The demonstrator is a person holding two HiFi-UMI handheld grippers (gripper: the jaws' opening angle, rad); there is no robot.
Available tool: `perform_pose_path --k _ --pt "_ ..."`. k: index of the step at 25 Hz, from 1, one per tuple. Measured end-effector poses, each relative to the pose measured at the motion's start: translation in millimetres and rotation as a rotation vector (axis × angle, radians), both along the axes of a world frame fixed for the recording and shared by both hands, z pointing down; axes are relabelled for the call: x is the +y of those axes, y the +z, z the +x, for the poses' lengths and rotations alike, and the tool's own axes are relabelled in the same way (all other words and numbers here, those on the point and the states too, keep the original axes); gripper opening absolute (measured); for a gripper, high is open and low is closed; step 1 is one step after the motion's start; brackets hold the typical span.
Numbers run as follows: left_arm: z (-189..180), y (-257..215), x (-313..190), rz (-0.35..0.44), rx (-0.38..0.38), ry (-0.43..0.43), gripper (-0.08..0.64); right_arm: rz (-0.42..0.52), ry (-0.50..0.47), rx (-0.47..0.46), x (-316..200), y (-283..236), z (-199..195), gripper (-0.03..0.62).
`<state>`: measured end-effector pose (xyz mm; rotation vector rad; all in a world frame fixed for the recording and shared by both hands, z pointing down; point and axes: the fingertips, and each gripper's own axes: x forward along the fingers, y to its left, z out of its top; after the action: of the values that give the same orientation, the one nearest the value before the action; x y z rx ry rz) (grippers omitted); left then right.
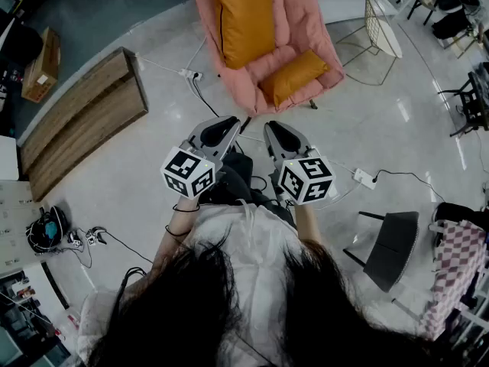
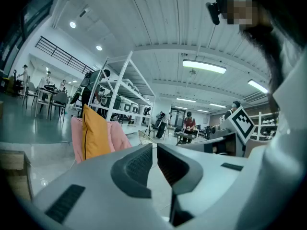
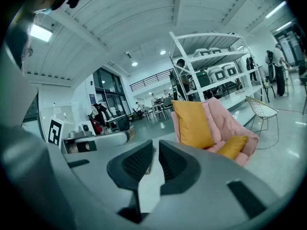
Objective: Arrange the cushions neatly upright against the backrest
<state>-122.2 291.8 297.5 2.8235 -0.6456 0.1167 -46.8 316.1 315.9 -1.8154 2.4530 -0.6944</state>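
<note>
A pink padded chair point(image 1: 313, 33) stands ahead of me on the pale floor. A large orange cushion point(image 1: 243, 17) leans upright against its backrest. On the seat a small orange cushion point(image 1: 294, 75) lies flat and askew. Both grippers are held close to my body, well short of the chair. My left gripper point(image 1: 231, 122) is shut with nothing between its jaws, and so is my right gripper point(image 1: 270, 127). The left gripper view shows its jaws point(image 2: 154, 159) nearly touching, with the large cushion point(image 2: 96, 133) far off. In the right gripper view, beyond the gripper point(image 3: 156, 159), are the large cushion point(image 3: 192, 124) and the small cushion point(image 3: 232, 146).
A low wooden platform point(image 1: 80, 117) lies to the left, with a cardboard box point(image 1: 42, 66) beyond it. A wire side table point(image 1: 380, 25) stands right of the chair. Power strips point(image 1: 189, 73) point(image 1: 364, 178) and cables cross the floor. A grey chair point(image 1: 390, 247) stands at my right.
</note>
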Motion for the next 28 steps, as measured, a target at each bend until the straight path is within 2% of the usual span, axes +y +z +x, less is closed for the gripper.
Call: perform_pose_path --k 4,9,12,16,28 --pt "-0.7 -6.7 10.3 0.025 0.008 0.024 0.037 0.001 0.007 -0.002 8.6 -1.3 -0.8 0.057" --pt "-6.3 -4.7 12.2 0.088 -0.08 0.014 0.035 -0.004 0.009 -0.004 16.0 1.7 1.5 0.057" --pt "-14.2 -8.4 3.5 0.107 -0.102 -0.021 0.035 0.011 0.013 -0.015 16.1 -2.5 3.7 0.057" --pt "-23.2 -8.3 -7.3 0.091 -0.102 -0.062 0.037 0.021 0.007 -0.024 12.6 -4.0 4.8 0.057" --pt "-26.8 12.2 -37.4 0.006 -0.118 -0.1 0.037 -0.057 -0.022 -0.034 -8.8 18.7 6.3 0.057"
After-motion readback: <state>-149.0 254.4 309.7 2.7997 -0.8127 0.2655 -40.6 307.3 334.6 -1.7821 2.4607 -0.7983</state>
